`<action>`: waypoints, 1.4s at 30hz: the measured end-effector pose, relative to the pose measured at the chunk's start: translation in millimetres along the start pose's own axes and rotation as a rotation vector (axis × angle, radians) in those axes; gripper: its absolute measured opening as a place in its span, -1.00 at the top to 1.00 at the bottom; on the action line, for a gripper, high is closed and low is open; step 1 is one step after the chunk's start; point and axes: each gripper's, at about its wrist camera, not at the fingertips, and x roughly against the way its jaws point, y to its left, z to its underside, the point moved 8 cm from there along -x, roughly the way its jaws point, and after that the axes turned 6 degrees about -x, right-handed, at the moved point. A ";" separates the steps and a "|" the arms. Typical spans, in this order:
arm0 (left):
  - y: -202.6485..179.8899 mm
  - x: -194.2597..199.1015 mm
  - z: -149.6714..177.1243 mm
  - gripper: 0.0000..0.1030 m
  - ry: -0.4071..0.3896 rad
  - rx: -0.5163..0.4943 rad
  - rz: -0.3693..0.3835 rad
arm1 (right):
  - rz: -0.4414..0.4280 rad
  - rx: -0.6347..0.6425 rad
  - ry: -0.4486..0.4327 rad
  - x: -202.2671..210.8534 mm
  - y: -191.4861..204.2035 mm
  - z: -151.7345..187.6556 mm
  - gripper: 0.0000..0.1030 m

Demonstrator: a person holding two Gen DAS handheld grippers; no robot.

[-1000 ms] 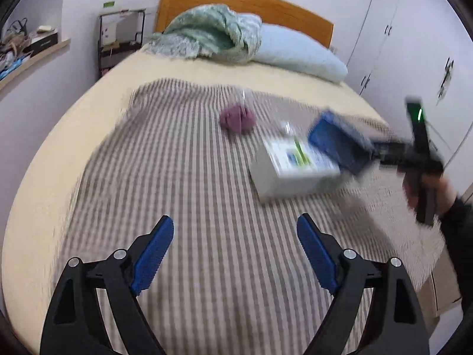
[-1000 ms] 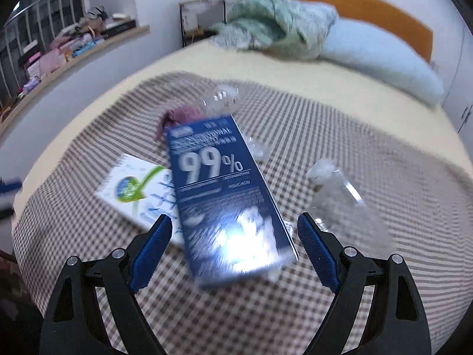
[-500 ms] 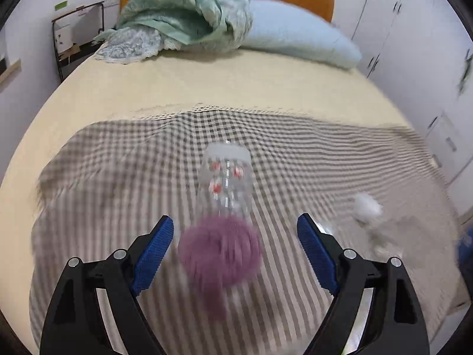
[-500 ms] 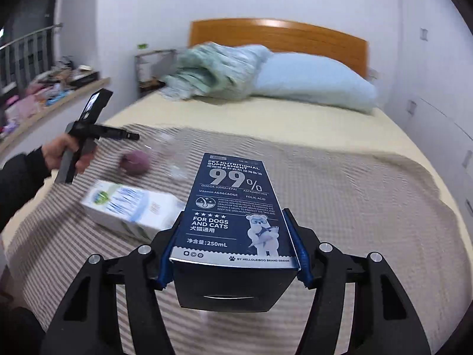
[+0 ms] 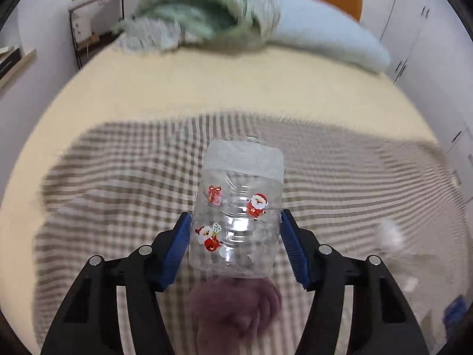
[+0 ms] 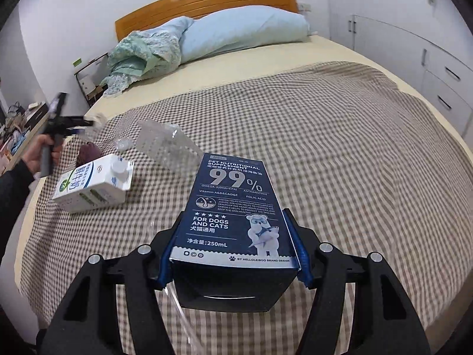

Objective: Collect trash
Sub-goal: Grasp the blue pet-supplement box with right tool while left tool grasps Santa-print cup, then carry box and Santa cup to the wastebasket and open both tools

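My left gripper (image 5: 235,241) is shut on a clear plastic jar (image 5: 236,207) with Santa stickers, held over the checked blanket (image 5: 118,177). A purple crumpled wad (image 5: 236,307) lies just below it. My right gripper (image 6: 233,248) is shut on a dark blue pet supplement carton (image 6: 233,207), held above the blanket (image 6: 354,162). In the right wrist view a white milk carton (image 6: 94,186), a clear crushed bottle (image 6: 168,145) and the purple wad (image 6: 88,152) lie on the blanket at the left, next to the left gripper (image 6: 79,124) in the person's hand.
A blue pillow (image 6: 245,32) and a green bundled quilt (image 6: 145,53) lie at the wooden headboard (image 6: 207,0). A black rack (image 5: 94,26) stands left of the bed. White cupboards (image 6: 414,47) line the right wall. A white scrap (image 5: 390,233) lies on the blanket at the right.
My left gripper moved in past the purple wad and shut on the clear jar. My right gripper, shut on the blue carton, lifted and turned with it.
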 end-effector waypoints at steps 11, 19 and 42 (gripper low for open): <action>-100.3 283.3 113.0 -0.15 -0.221 -0.130 0.153 | 0.039 -0.134 0.017 135.8 -61.6 126.9 -0.18; -233.7 336.2 312.4 -0.15 -0.072 -0.196 0.380 | 0.103 -0.308 0.092 205.9 -137.6 275.4 -0.18; -610.1 105.3 711.6 -0.21 0.778 -0.633 0.373 | 0.239 -0.659 0.279 171.0 -261.2 509.4 -0.19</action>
